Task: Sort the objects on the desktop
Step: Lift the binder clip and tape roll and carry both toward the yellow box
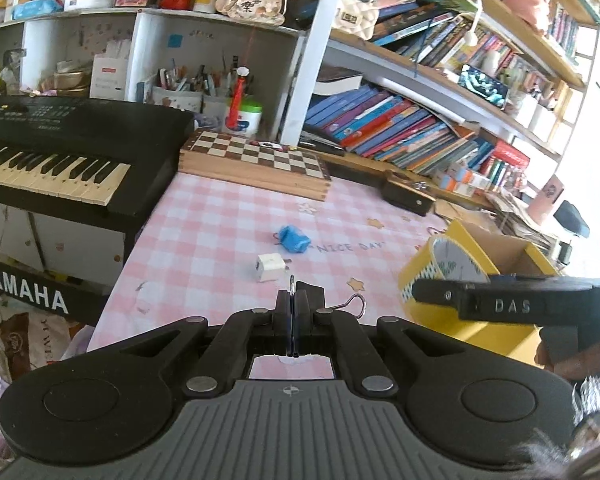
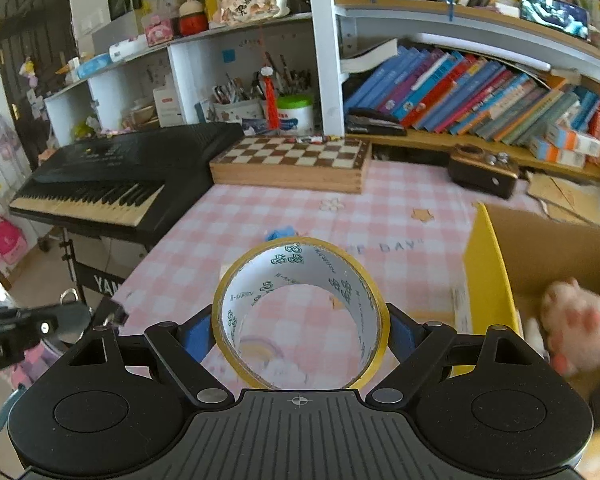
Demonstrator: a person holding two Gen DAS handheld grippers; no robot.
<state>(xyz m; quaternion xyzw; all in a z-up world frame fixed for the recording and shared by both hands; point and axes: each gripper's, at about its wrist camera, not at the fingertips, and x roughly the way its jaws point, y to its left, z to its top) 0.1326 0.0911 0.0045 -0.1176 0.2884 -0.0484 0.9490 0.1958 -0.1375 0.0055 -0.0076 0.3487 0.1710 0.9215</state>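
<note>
Gripping tool, left [image 1: 293, 304]: fingers pressed together on a binder clip [image 1: 300, 300], whose wire handles stick out ahead and to the right, above the desk's near edge.
Right tool [image 2: 300, 320]: clamped on a tape roll [image 2: 300, 312] from both sides, the blue pads against its outer rim, the roll standing on edge with its hole facing the camera.
Tape roll position: raised above the desk [image 1: 220, 220], just left of the yellow box [image 2: 488, 280]; in the left wrist view it sits against that box's near corner.
Yellow box: open cardboard, at the desk's right side, with a pink plush paw [image 2: 576, 320] inside.
White charger [image 1: 270, 267]: lying on the pink checked cloth, just ahead of the left tool.
Blue object [image 1: 294, 239]: lying a little farther back, near the charger but apart from it.
Chessboard box [image 1: 256, 162]: at the back of the desk.
Keyboard [image 1: 60, 152]: to the left, beside the desk.
</note>
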